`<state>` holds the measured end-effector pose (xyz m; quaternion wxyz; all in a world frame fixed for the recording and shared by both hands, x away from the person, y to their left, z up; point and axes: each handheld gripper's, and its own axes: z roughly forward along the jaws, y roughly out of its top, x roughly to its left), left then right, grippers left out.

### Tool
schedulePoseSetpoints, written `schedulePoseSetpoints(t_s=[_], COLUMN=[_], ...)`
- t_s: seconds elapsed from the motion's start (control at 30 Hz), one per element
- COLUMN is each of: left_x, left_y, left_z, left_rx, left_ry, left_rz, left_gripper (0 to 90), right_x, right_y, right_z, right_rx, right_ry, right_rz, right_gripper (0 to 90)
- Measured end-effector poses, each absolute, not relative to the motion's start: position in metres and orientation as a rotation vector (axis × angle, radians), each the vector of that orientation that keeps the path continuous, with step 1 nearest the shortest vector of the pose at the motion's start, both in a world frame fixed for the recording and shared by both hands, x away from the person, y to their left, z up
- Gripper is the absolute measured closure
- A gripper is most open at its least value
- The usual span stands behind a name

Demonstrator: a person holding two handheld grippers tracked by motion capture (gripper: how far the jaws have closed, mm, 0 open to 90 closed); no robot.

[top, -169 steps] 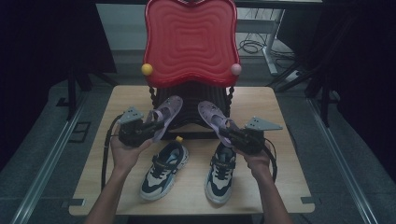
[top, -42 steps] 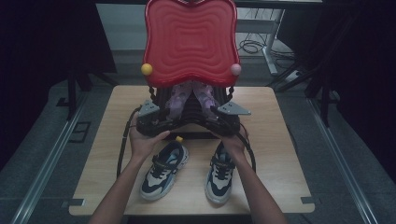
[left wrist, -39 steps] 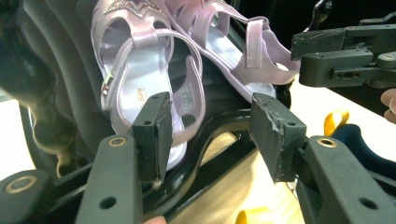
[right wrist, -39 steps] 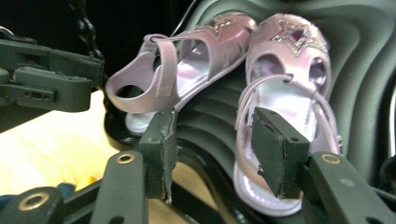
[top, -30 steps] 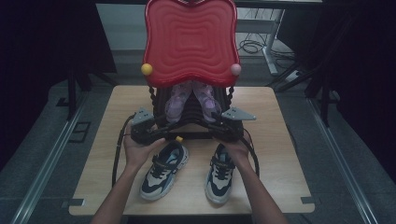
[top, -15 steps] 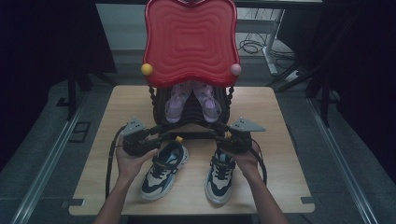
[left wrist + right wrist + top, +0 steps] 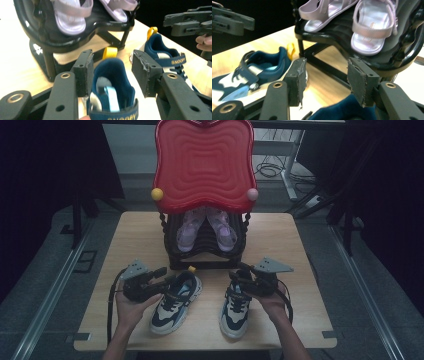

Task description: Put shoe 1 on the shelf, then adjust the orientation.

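Two lilac sandals (image 7: pixel 187 232) (image 7: pixel 224 230) lie side by side on the black rack's shelf (image 7: pixel 205 252), also seen as sandals (image 7: pixel 71 15) (image 7: pixel 372 27) in the gripper views. Two navy-and-white sneakers (image 7: pixel 172 305) (image 7: pixel 235 307) stand on the table in front of the rack. My left gripper (image 7: pixel 162 279) (image 7: pixel 112 67) is open, its jaws straddling the left sneaker's heel (image 7: pixel 112 82) without pressing it. My right gripper (image 7: pixel 242 277) (image 7: pixel 325 75) is open just above the right sneaker's navy heel (image 7: pixel 337 112).
A tall red wavy panel (image 7: pixel 202 165) with a yellow and a pink ball tops the rack at the back of the wooden table (image 7: pixel 135 235). Bare tabletop lies left and right of the rack. Dark floor and cables surround the table.
Both grippers carried the sandals to the rack shelf, let them go, and have drawn back toward the person and down to the sneakers' heels.
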<state>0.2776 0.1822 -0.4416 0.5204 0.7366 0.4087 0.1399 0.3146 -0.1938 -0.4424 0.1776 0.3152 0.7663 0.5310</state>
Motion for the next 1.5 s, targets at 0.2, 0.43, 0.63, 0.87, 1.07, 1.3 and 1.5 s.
schedulePoseSetpoints(t_s=[0.2,0.43,0.63,0.87,1.07,1.3,1.5], left_x=[0.266,0.26,0.254,0.251,0.248,0.241,0.238], left_y=[0.189,0.194,0.196,0.195,0.191,0.178,0.163], left_z=[-0.449,-0.456,-0.464,-0.462,-0.461,-0.46,-0.464], left_rx=[1.779,1.798,1.855,1.864,1.872,1.927,1.983], left_ry=[0.995,1.017,1.037,1.033,1.019,0.96,0.939], left_rz=[0.302,0.261,0.236,0.205,0.185,0.147,0.119], left_gripper=[52.0,52.4,53.3,53.7,58.8,76.2,82.9], right_x=[0.302,0.294,0.293,0.291,0.289,0.288,0.287], right_y=[-0.204,-0.214,-0.219,-0.225,-0.233,-0.242,-0.243], right_z=[-0.448,-0.454,-0.457,-0.454,-0.454,-0.455,-0.457], right_rx=[0.844,0.835,0.843,0.85,0.854,0.889,0.929], right_ry=[2.223,2.27,2.294,2.271,2.247,2.225,2.185], right_rz=[1.493,1.492,1.478,1.494,1.49,1.483,1.473], right_gripper=[48.6,48.2,49.0,48.5,49.0,49.0,49.0])
